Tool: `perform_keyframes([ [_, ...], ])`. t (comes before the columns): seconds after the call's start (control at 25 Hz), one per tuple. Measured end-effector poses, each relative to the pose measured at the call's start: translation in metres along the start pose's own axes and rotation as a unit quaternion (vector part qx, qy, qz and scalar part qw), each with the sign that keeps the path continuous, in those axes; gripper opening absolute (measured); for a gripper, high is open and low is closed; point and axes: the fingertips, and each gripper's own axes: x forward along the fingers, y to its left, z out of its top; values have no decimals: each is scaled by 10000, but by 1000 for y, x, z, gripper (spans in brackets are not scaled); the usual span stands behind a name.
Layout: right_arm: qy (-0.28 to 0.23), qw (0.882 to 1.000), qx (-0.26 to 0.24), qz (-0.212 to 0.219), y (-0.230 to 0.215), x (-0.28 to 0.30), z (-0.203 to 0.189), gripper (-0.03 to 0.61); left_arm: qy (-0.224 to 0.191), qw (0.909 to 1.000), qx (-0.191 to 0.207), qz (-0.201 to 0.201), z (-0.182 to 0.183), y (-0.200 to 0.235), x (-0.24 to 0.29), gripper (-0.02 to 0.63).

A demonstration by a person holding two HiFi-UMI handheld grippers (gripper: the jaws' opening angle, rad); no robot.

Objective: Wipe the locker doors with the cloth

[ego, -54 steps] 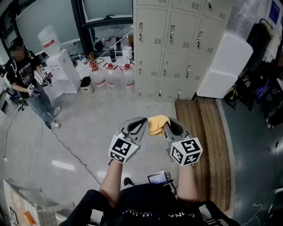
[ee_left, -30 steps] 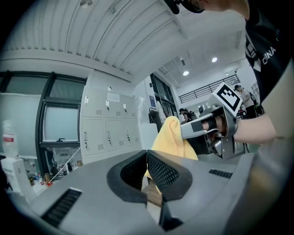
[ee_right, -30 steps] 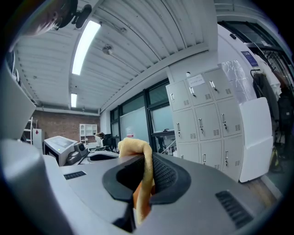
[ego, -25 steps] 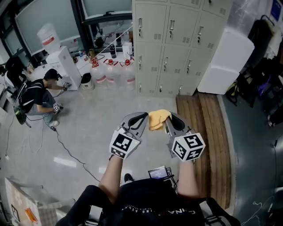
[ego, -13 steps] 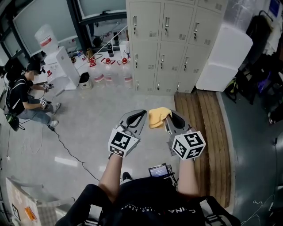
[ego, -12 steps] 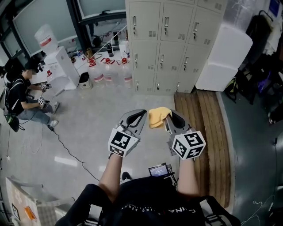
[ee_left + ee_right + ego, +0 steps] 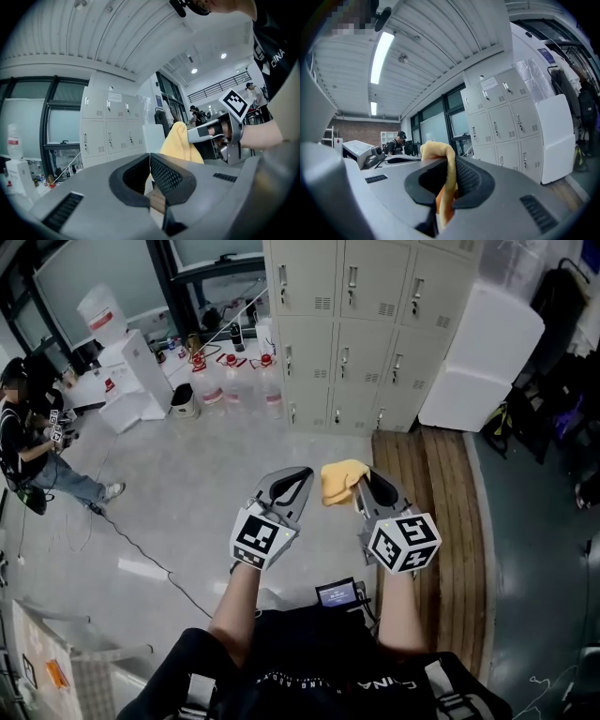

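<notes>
While the yellow cloth [image 7: 342, 480] is already in hand, no wiping of the locker doors [image 7: 375, 324] appears to have begun, since the lockers stand well apart from both grippers, across a stretch of grey floor [image 7: 202, 474] and beyond the far end of a wooden platform [image 7: 427, 521]. In the right gripper view the right gripper [image 7: 447, 176] has its jaws closed onto the cloth, a fold of which rises out of the top of the jaws and droops over one side. In the left gripper view the left gripper [image 7: 150, 161] has its jaws brought together with nothing between them, and the cloth shows just beyond them, held by the other gripper. From the head view both grippers are held side by side in front of the person's body, near each other, pointing toward the lockers. By my reading, the fetching of the cloth is done and the whole of the wiping is left: the lockers have to be approached, the cloth pressed flat to a door and then drawn across each door in turn. Nothing on the doors tells whether any is clean or dirty at this range. Another person [image 7: 23, 442] stands far off at the left edge, clear of the path.
</notes>
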Motion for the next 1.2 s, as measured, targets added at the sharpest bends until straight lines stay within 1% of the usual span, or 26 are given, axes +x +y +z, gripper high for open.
perform_keyframes([
  [0.08,17,10000,37,17,-4,1,-2,51,75,9999,42,52,-3,1,3,21],
  [0.2,32,10000,31,16,-11,7,-3,51,48,9999,-24,88,-6,6,10,21],
  [0.36,51,10000,29,-30,-19,22,-9,51,13,10000,-90,27,-16,17,23,21],
  [0.52,29,9998,40,-194,-31,45,-9,51,-50,9999,-96,-74,-24,40,41,21],
  [0.8,-1,9988,-55,-480,-48,118,10,51,-128,9994,-80,-298,-25,113,81,21],
  [1.04,7,9975,-108,-696,-52,184,24,51,-215,9985,-202,-456,-28,183,109,21],
  [1.2,-64,9963,-38,-855,-55,226,29,51,-197,9979,-107,-610,-34,221,119,21],
])
